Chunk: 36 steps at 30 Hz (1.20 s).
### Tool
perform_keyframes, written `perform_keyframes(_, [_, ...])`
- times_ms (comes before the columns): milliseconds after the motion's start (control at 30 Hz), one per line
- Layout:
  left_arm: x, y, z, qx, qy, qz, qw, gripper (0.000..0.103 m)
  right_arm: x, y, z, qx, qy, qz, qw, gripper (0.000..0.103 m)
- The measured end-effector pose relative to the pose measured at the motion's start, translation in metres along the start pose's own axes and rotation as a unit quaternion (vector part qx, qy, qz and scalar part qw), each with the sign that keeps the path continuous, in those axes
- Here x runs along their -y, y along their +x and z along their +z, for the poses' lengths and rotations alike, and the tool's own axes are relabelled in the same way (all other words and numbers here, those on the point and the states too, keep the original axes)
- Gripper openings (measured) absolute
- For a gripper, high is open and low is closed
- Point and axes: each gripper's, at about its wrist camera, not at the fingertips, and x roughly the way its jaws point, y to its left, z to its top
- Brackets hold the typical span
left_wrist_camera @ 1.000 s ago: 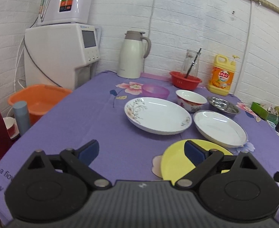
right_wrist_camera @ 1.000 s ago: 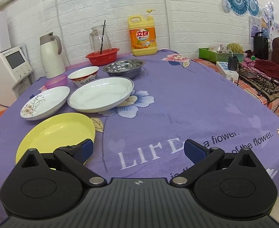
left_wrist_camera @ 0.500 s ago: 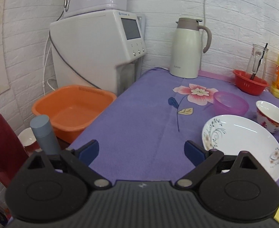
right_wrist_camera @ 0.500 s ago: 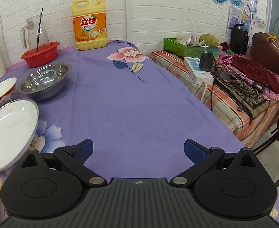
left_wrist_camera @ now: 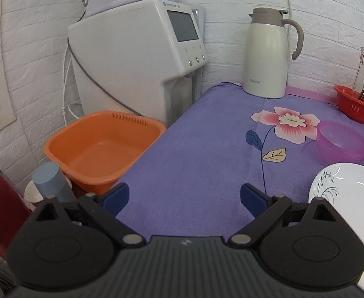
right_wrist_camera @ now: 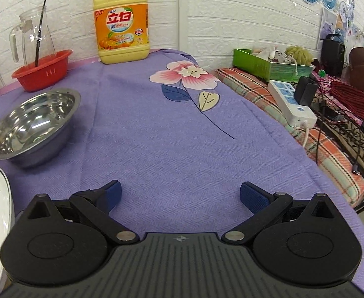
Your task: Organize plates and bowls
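Left gripper [left_wrist_camera: 184, 198] and right gripper [right_wrist_camera: 180, 195]: both hovering over purple flowered tablecloth [right_wrist_camera: 169, 136], jaws spread wide, gripping nothing. Round stainless-steel bowl [right_wrist_camera: 31, 124] sitting beside red plastic basket [right_wrist_camera: 43, 70].

Both cameras sit low over the table [left_wrist_camera: 194, 149] — left faces its dispenser [left_wrist_camera: 137, 57] corner, right its soap jug [right_wrist_camera: 121, 22] end; both catch the red basket [left_wrist_camera: 357, 105] [right_wrist_camera: 41, 70].
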Motion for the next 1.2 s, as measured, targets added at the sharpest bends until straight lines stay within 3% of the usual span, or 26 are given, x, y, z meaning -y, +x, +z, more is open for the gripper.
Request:
perform_keyframes(233, [-0.001, 0.015, -0.003, -0.005, 0.010, -0.021, 0.9997, 0.095, -0.001, 0.002, 0.001, 0.005, -0.001, 0.003, 1.000, 0.103])
perform_keyframes(433, [0.000, 0.027, -0.007, -0.013, 0.025, -0.010, 0.9996, 0.095, -0.002, 0.002, 0.001, 0.005, -0.001, 0.004, 1.000, 0.103])
perform_keyframes(733, [-0.014, 0.037, -0.007, -0.046, -0.024, -0.022, 0.9984, 0.095, -0.001, 0.002, 0.001, 0.005, -0.001, 0.004, 1.000, 0.103])
perform_keyframes(1200, [-0.015, 0.040, -0.006, -0.046, -0.027, -0.019, 0.9984, 0.095, -0.002, 0.002, 0.001, 0.006, -0.001, 0.004, 1.000, 0.103])
